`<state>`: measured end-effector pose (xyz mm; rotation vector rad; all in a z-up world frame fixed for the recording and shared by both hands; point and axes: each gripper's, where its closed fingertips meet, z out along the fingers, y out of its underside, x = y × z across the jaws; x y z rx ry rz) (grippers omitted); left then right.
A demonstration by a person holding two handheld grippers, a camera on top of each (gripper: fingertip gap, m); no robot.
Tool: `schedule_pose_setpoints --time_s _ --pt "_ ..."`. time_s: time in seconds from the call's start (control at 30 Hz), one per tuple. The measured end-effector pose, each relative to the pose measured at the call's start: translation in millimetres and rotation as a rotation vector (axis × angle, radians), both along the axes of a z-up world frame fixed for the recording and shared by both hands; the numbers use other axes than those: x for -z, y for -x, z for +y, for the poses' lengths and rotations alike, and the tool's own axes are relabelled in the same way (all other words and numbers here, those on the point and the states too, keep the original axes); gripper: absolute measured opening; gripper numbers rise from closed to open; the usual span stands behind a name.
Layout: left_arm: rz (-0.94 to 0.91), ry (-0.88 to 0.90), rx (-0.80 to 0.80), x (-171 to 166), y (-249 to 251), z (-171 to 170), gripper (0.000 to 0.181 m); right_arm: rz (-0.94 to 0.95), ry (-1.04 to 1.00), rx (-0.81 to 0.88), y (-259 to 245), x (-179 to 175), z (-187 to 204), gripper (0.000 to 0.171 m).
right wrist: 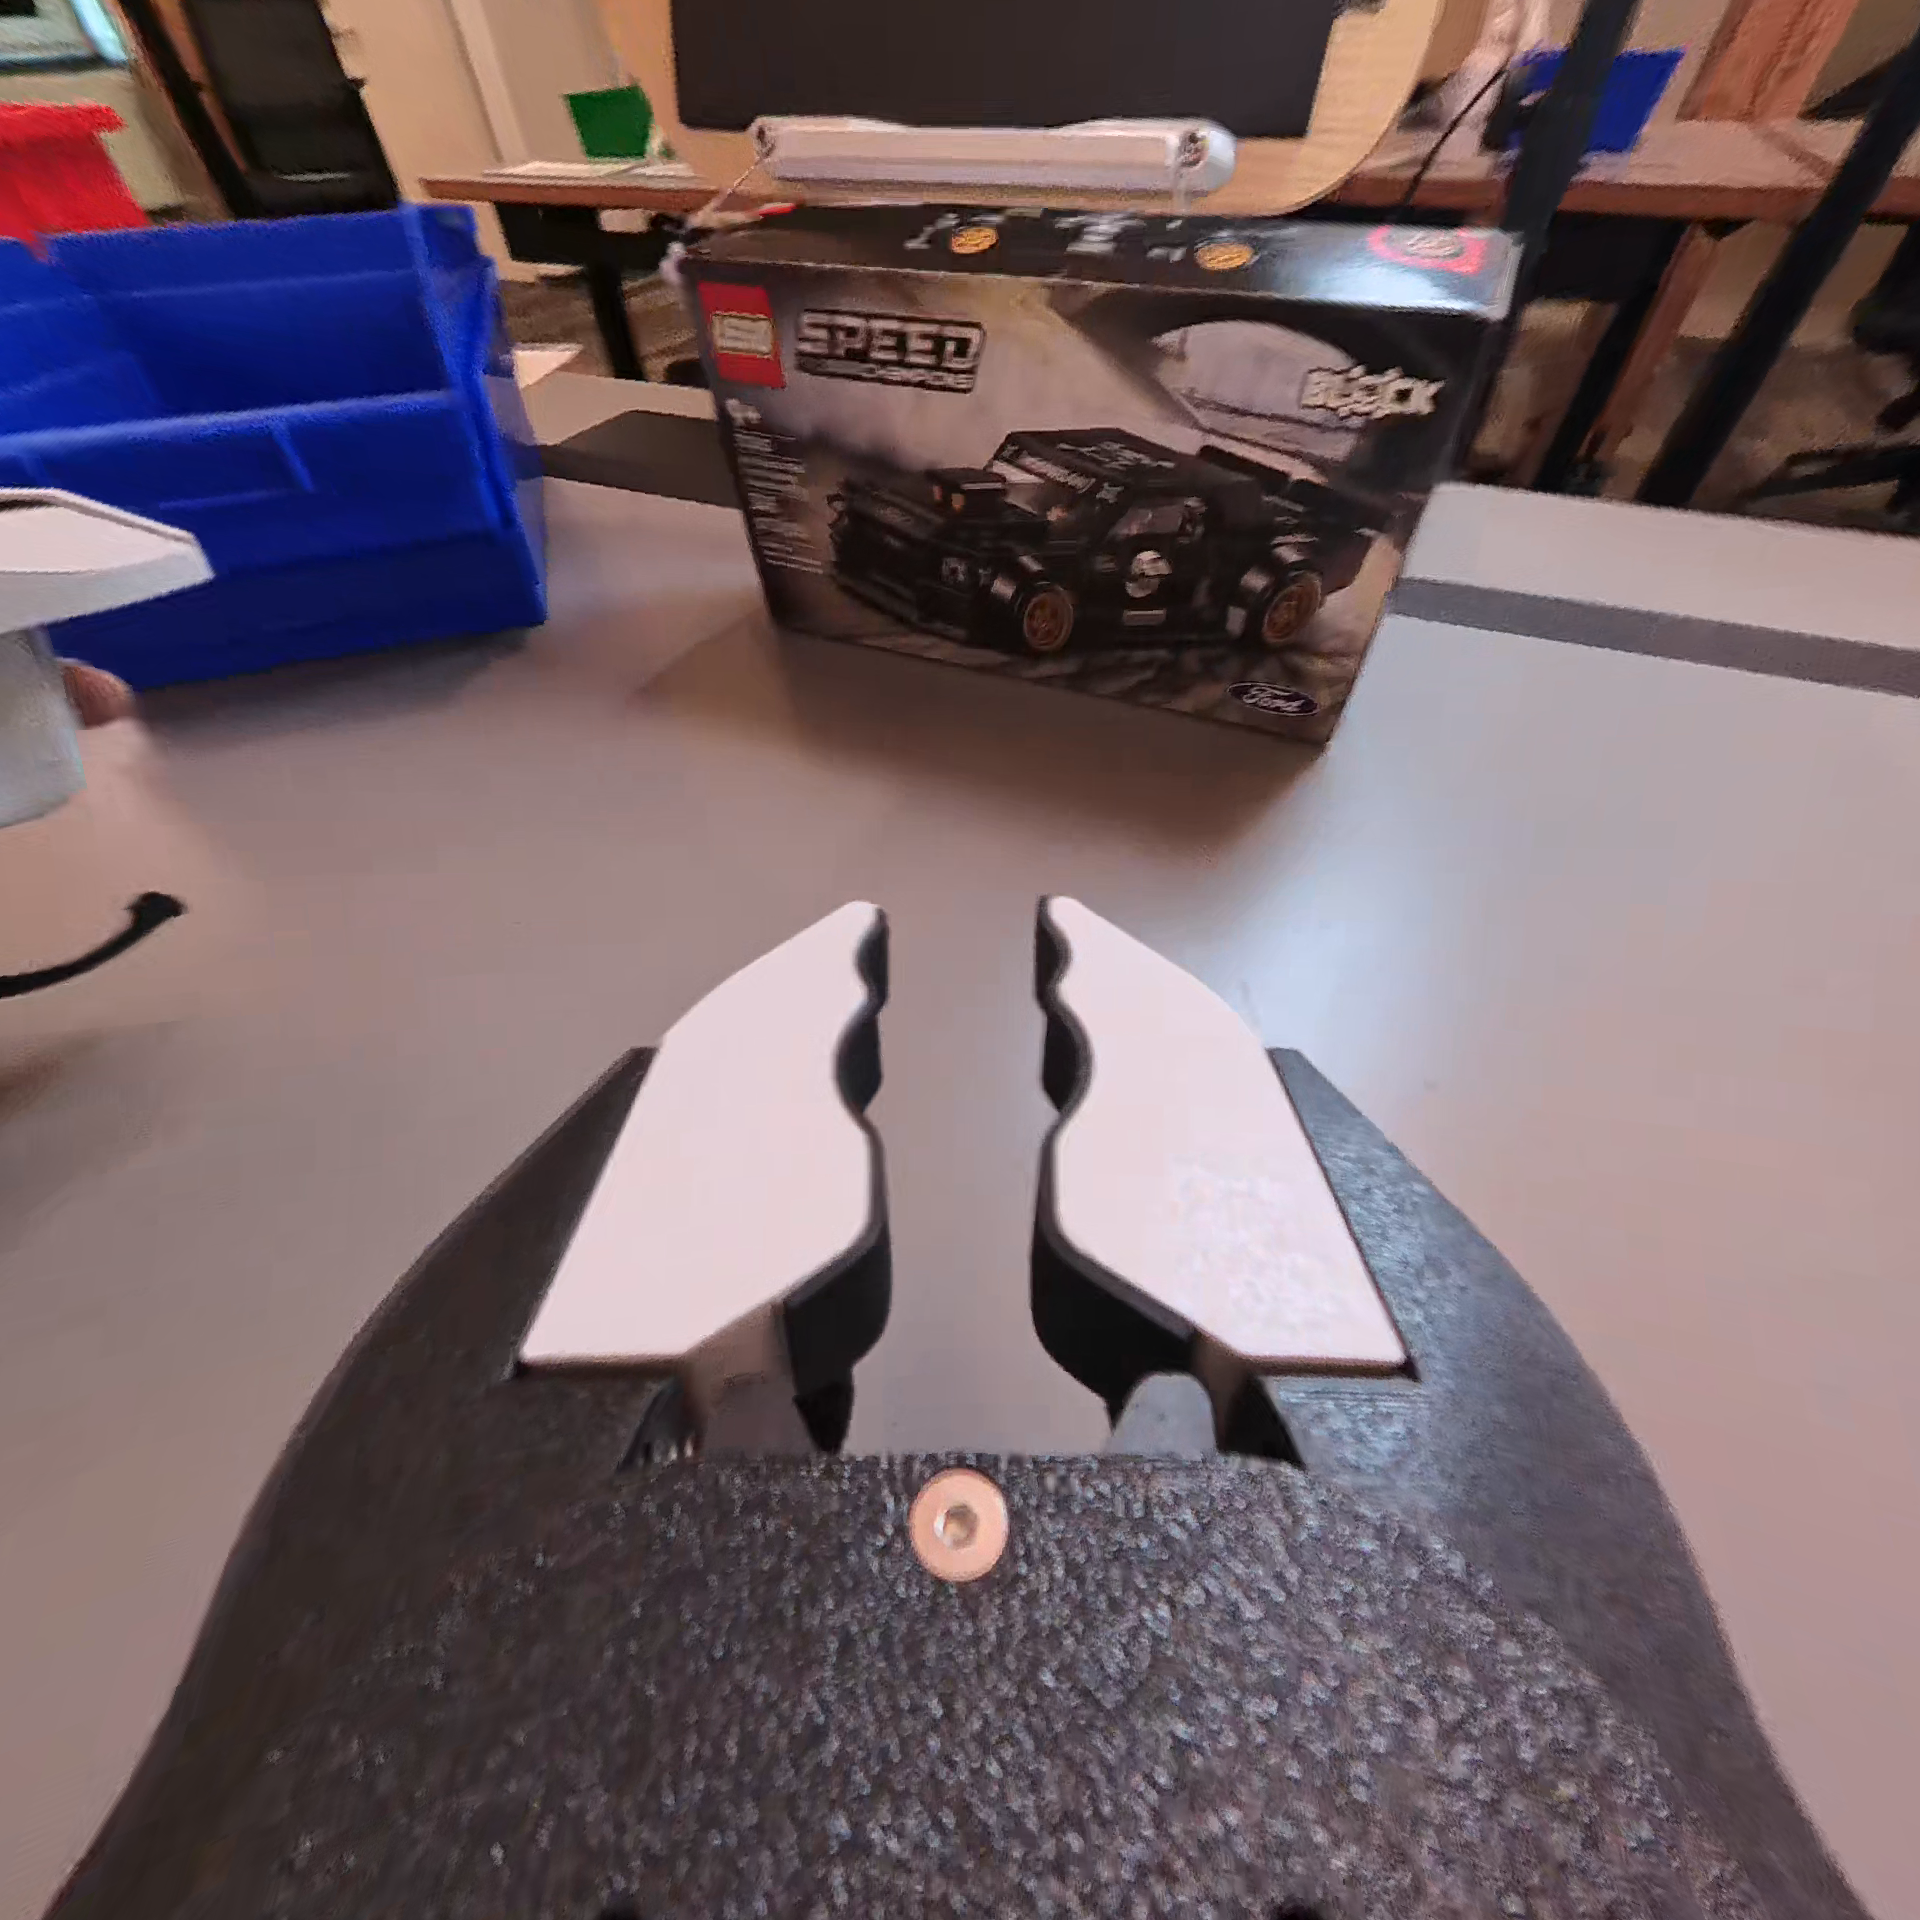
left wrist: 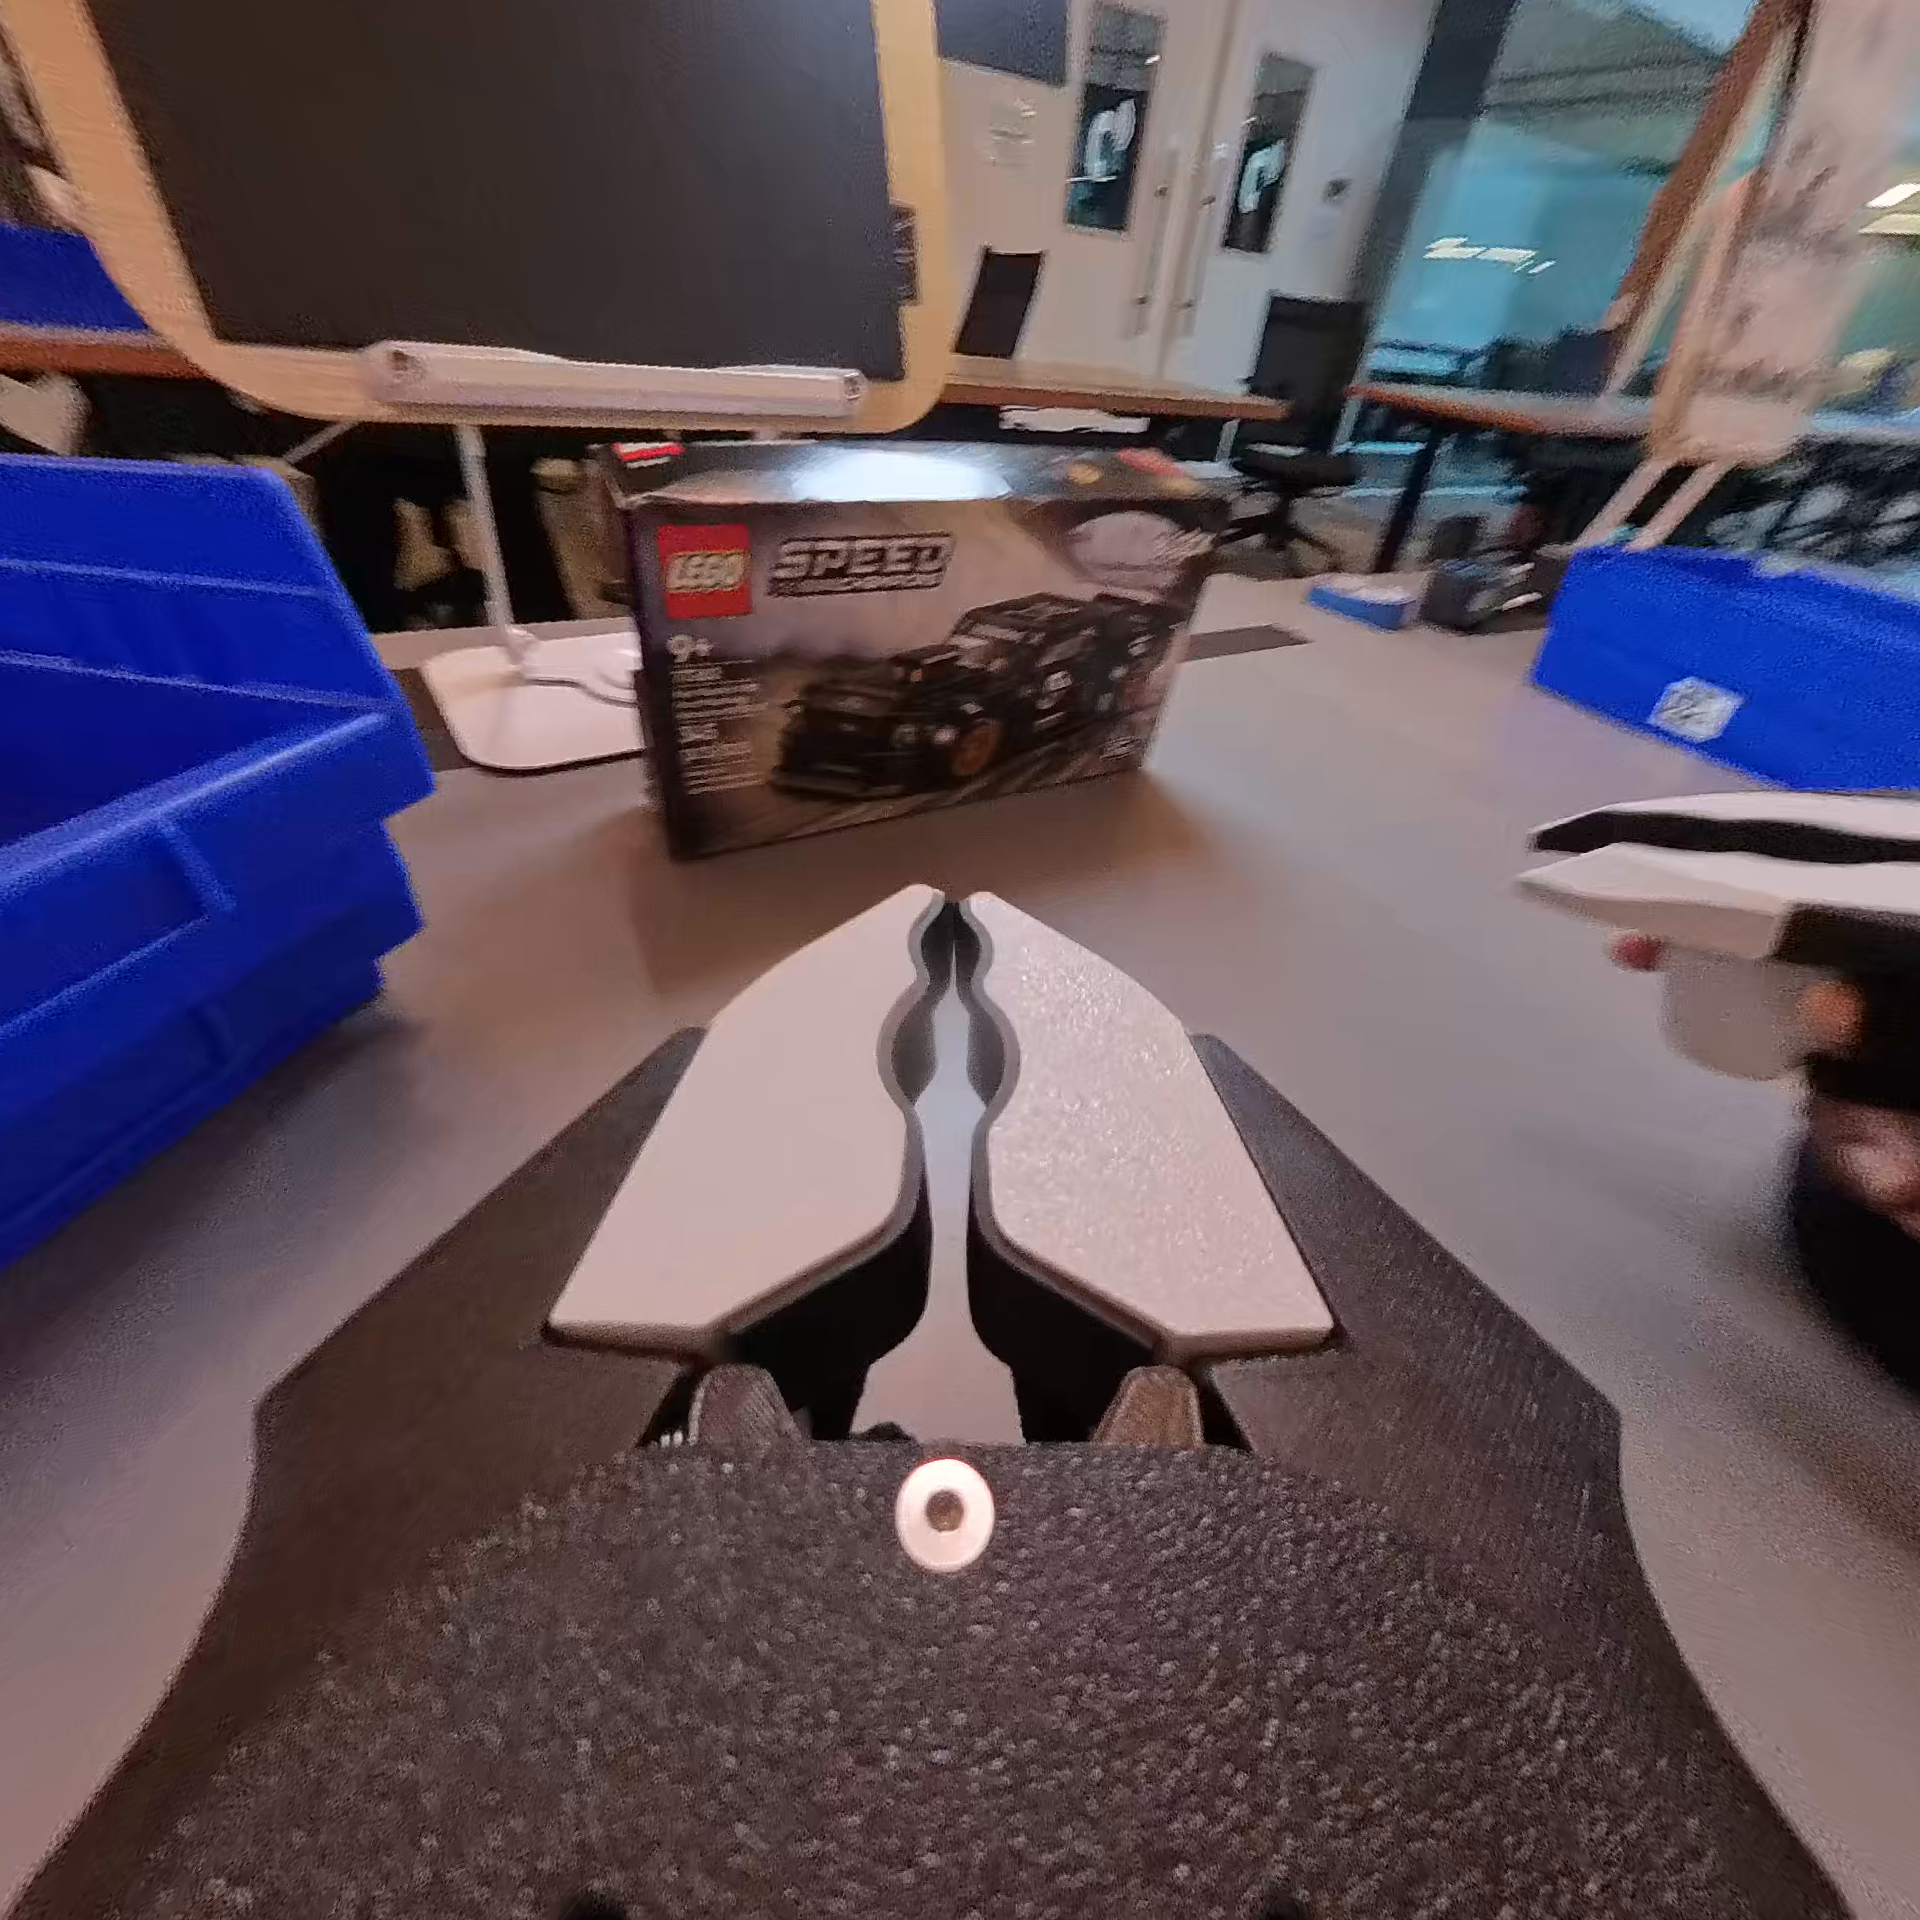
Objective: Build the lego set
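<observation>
A dark lego set box (left wrist: pixel 925 644) with a black car pictured on it stands upright on the grey table (left wrist: pixel 1299 987), ahead of both grippers. It also shows in the right wrist view (right wrist: pixel 1091 468). My left gripper (left wrist: pixel 951 914) hovers in front of the box, its fingertips shut together with nothing between them. My right gripper (right wrist: pixel 961 925) is a short way before the box, its fingers apart and empty. The right gripper also shows at the right edge of the left wrist view (left wrist: pixel 1538 857). The left one shows at the left edge of the right wrist view (right wrist: pixel 156 566).
Blue bins stand at the left (left wrist: pixel 177 779) and far right (left wrist: pixel 1745 665). In the right wrist view the left bin (right wrist: pixel 281 436) sits beside the box. A white stand base (left wrist: pixel 540 707) holding a dark panel (left wrist: pixel 499 177) is behind the box. A black cable (right wrist: pixel 94 951) lies at left. One gripper's finger ends stand about 20 cm off the other's.
</observation>
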<state>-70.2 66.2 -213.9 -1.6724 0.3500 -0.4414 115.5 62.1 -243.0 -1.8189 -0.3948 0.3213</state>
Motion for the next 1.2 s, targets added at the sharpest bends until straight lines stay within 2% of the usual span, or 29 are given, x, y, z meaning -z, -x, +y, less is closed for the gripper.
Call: schedule_pose_setpoints --time_s 0.07,0.1,0.17,0.37,0.73,1.2 --pt "0.024 0.010 -0.036 17 4 6 0.000 -0.014 0.007 0.054 -7 9 5 0.003" --pt "-0.020 0.049 -0.032 24 3 7 0.000 0.009 0.017 0.062 -9 8 8 0.000" --pt "-0.053 0.097 -0.028 32 2 9 0.000 0.025 -0.020 0.104 -18 3 14 0.000" --pt "0.010 0.037 -0.079 24 13 10 0.000 0.030 -0.047 0.149 -25 1 15 0.000" --pt "0.058 0.005 -0.127 20 21 8 0.000 0.005 -0.067 0.142 -22 0 13 0.000" --pt "0.013 0.067 -0.151 29 25 15 0.000 -0.003 -0.047 0.157 -24 4 17 0.000"
